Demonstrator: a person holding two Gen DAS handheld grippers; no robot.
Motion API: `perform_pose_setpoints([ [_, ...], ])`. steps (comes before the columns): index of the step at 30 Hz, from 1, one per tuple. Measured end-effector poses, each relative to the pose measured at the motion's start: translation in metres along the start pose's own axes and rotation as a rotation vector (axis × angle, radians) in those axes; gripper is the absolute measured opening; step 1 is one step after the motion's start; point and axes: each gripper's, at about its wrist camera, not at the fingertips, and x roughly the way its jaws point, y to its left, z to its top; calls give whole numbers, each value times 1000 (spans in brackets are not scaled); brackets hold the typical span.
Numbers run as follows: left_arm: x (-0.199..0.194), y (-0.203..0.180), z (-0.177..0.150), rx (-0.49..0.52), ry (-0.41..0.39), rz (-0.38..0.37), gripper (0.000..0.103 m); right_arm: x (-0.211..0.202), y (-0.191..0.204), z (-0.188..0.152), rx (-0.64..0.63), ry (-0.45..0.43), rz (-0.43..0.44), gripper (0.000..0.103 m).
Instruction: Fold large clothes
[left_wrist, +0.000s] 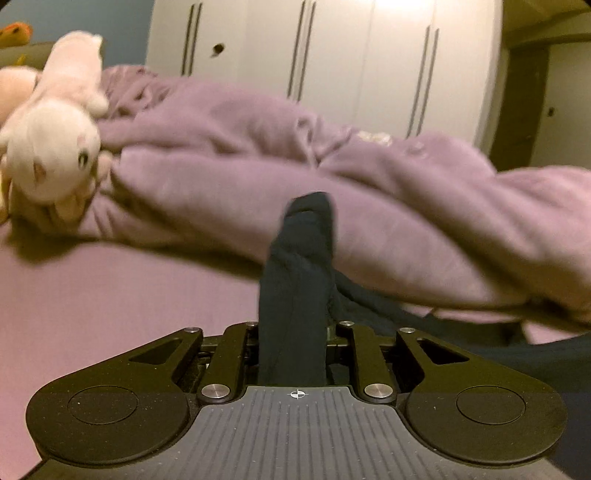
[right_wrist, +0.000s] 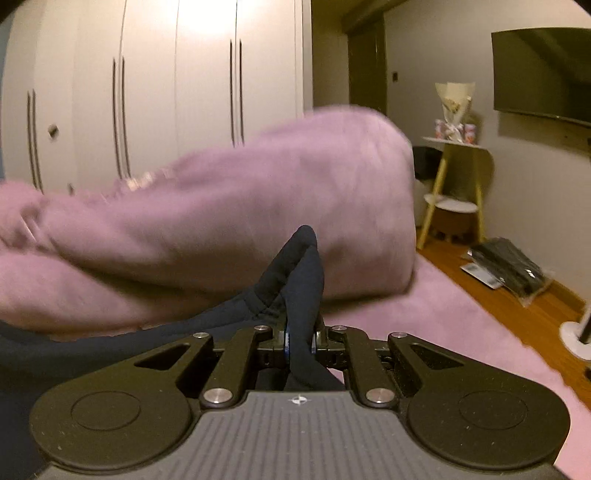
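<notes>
A dark navy garment (left_wrist: 295, 295) is pinched in my left gripper (left_wrist: 293, 332); a bunched fold of it rises between the jaws and hides the fingertips, and the rest trails off to the right. My right gripper (right_wrist: 300, 341) is shut on another part of the same navy garment (right_wrist: 299, 273), whose cloth stretches away to the left. Both grippers are low over a purple bed sheet (left_wrist: 110, 295), which also shows in the right wrist view (right_wrist: 424, 306).
A rumpled purple duvet (left_wrist: 332, 177) lies just ahead, also in the right wrist view (right_wrist: 240, 214). A white plush toy (left_wrist: 55, 147) sits at the left. White wardrobe doors (right_wrist: 166, 92) stand behind. A yellow side table (right_wrist: 454, 184) and wooden floor (right_wrist: 517, 295) are at the right.
</notes>
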Motion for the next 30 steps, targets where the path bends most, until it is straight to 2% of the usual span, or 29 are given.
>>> perform_pose_setpoints([
  [2,18,4,-16,7,9,13,31,18,6,-21,-39,2,-42,11],
  [5,40,21,-27,-82,34,-21,38,42,-1,-36,18,46,-52,12],
  [6,46,28,-29,-116,41,-31,44,50,-3,-38,38,71,-48,14],
  [10,58,38,-34,-186,51,-60,48,74,-12,-47,104,148,-33,19],
  [16,61,52,-34,-254,63,-98,53,81,-17,-52,144,154,-24,24],
  [19,50,57,-31,-277,82,-100,58,70,-21,-50,154,137,-30,42],
  [20,44,61,-30,-293,96,-95,64,64,-26,-49,177,130,-22,55],
  [21,35,63,-30,-309,109,-99,67,57,-32,-47,205,123,-7,69],
  [22,23,72,-30,-331,133,-117,67,48,-41,-45,245,120,26,72],
  [25,-22,93,-41,-306,172,-188,68,8,-73,-48,363,163,172,72],
  [28,-75,112,-60,-205,210,-222,77,-50,-110,-70,410,187,337,72],
  [30,-109,130,-80,-186,223,-257,84,-88,-135,-94,425,215,396,72],
])
